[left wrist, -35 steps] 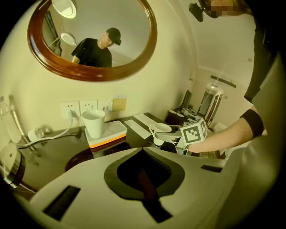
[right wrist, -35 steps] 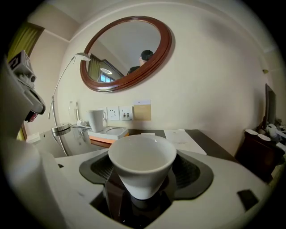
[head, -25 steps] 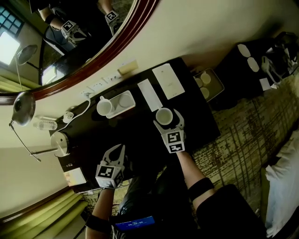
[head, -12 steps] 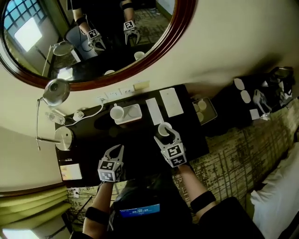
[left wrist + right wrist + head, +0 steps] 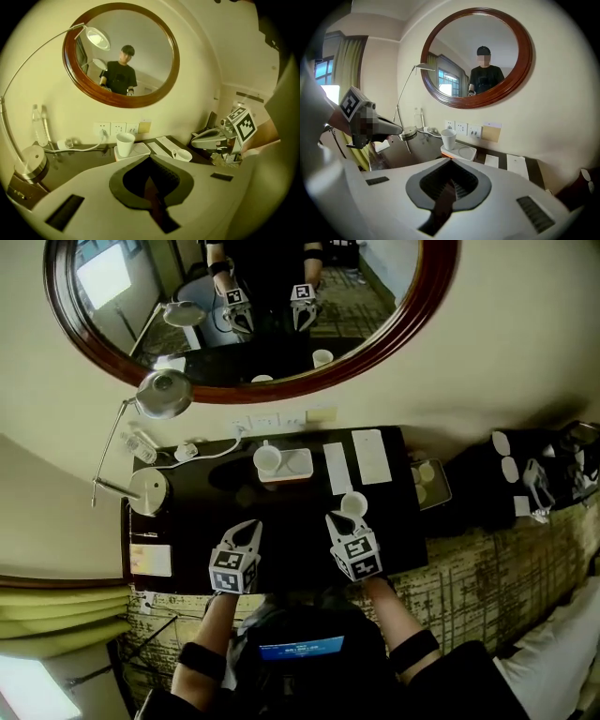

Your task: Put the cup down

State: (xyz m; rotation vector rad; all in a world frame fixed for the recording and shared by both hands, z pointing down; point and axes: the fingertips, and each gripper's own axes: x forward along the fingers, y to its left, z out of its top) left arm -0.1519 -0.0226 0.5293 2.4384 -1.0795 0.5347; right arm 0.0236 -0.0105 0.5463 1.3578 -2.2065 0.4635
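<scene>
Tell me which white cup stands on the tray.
The taller cup, at the back on the white tray; the squat cup sits on the bare desk by the right gripper.

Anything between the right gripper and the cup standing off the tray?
Nothing visible. The cup stands on bare desk close in front of the right gripper, whose jaws have just closed empty. The other cup sits farther back.

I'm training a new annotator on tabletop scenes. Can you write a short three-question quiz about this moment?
1. True or false: a cup stands upright on the white tray.
2. The handled cup rests on: A the dark desk; B the tray; C the lamp base.
3. What is between the jaws of the left tool?
Key: 1 true. 2 A. 3 Nothing; they are shut.
</scene>
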